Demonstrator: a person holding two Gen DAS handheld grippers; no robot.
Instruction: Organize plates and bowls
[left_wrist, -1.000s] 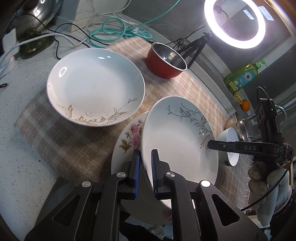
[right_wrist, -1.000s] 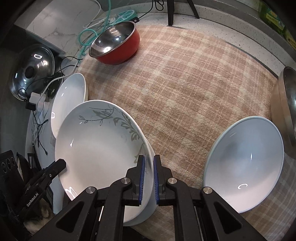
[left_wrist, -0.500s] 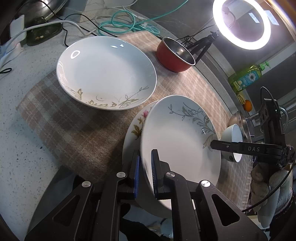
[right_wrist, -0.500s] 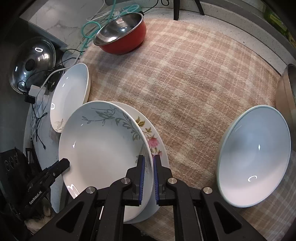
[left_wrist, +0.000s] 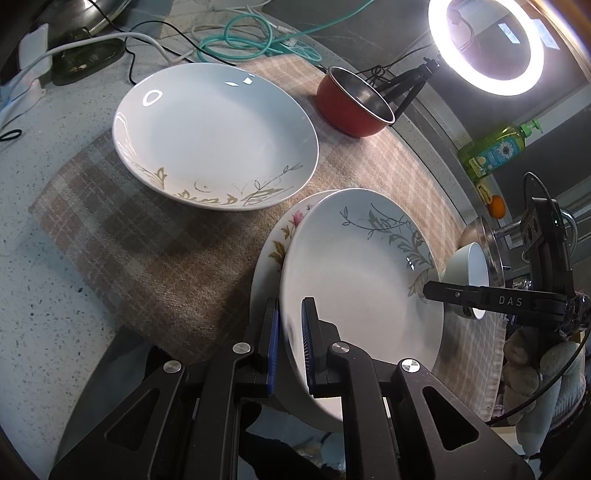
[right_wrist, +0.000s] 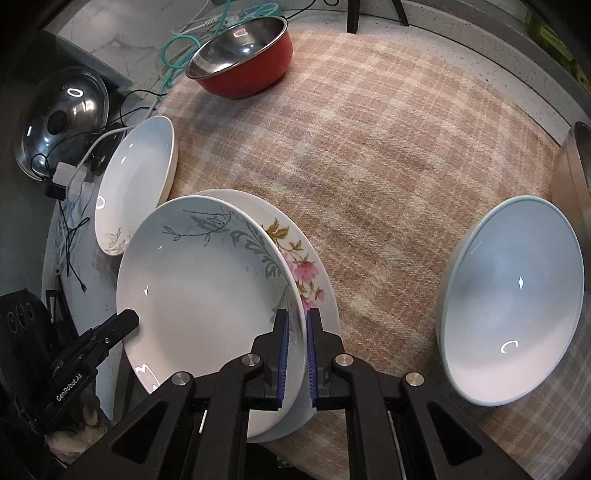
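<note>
The grey-leaf plate (left_wrist: 354, 266) sits over the pink-flower plate (left_wrist: 275, 251), whose rim shows along one side — whether the two touch cannot be told. Both pairs of tongs are clamped on the grey-leaf plate's rim: the left tongs (left_wrist: 290, 343) pinch its near edge with the blue pads (left_wrist: 272, 350) on either side, and the right tongs (right_wrist: 295, 354) grip the opposite edge, blue pads (right_wrist: 282, 354) pressed to the rim by the leaf pattern.

Taking the grey-leaf plate as the landmark, the gold-leaf plate (left_wrist: 214, 136) lies just beside it on the plaid cloth (right_wrist: 369, 155), apart from it, toward the cables. Beyond that plate, at the cloth's far edge, stands the red bowl (right_wrist: 243, 62) with its steel inside. On the other side of the grey-leaf plate, well apart across bare cloth, rests the pale blue bowl (right_wrist: 513, 299), and a steel bowl (right_wrist: 572, 173) shows just past it at the picture's edge.

Off the cloth, on the speckled worktop (left_wrist: 40, 288), lie a coil of green cable (left_wrist: 240, 44) and a glass pot lid (right_wrist: 62, 118). A ring light (left_wrist: 487, 44) glows behind the red bowl — a green soap bottle (left_wrist: 495, 151) stands near it.
</note>
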